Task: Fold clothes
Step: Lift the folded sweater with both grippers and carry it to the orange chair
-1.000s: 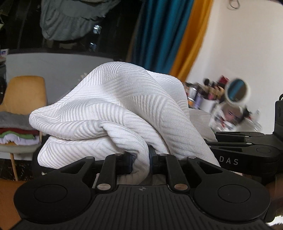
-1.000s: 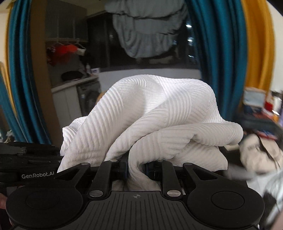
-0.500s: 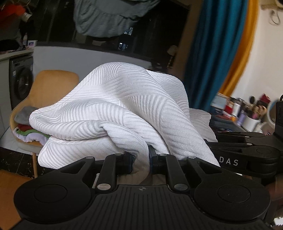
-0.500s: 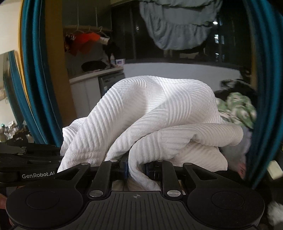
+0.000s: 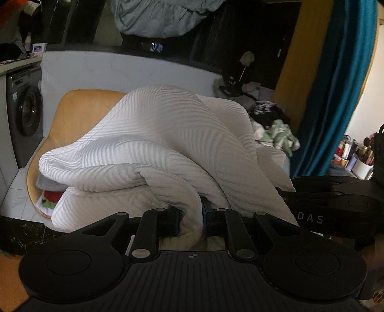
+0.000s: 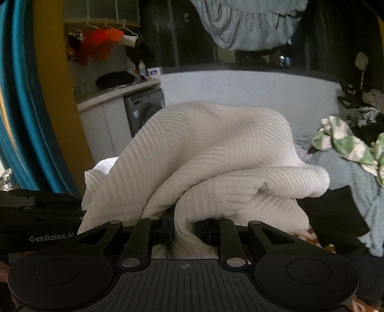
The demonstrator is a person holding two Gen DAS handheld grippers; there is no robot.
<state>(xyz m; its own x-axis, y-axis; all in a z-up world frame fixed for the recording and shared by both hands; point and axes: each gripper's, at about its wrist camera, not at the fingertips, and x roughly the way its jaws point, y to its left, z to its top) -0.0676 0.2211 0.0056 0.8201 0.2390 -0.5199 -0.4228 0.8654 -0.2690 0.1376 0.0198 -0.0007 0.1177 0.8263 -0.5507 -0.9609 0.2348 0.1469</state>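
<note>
We hold a white ribbed garment (image 5: 168, 148) bunched up between our two grippers. The left gripper (image 5: 191, 222) is clamped on a fold of it: the cloth is squeezed between the two blue-padded jaws and spills up and over them toward 12 o'clock in the left wrist view. The right gripper (image 6: 183, 230) is likewise clenched on a thick roll of the same garment (image 6: 216, 163), which mounds above it and droops to 3 o'clock.

The grippers sit side by side. In the left view the right gripper's black body (image 5: 336, 206) lies at 3 o'clock, touching the cloth; in the right view the left gripper's body (image 6: 36, 216) lies at 9 o'clock.

Behind the garment in the left view, from 9 to 11 o'clock, stands a tan chair (image 5: 72, 112) with folded clothes (image 5: 50, 194) on its seat, showing grey, red and green edges under the garment's lower lip. A washer (image 5: 25, 115) stands at 9 o'clock, a teal curtain (image 5: 336, 96) at 2 o'clock. In the right view a heap of clothes (image 6: 348, 144), green-and-white on top, lies at 3 o'clock, and a grey sheet (image 6: 244, 21) hangs at 12 o'clock.
</note>
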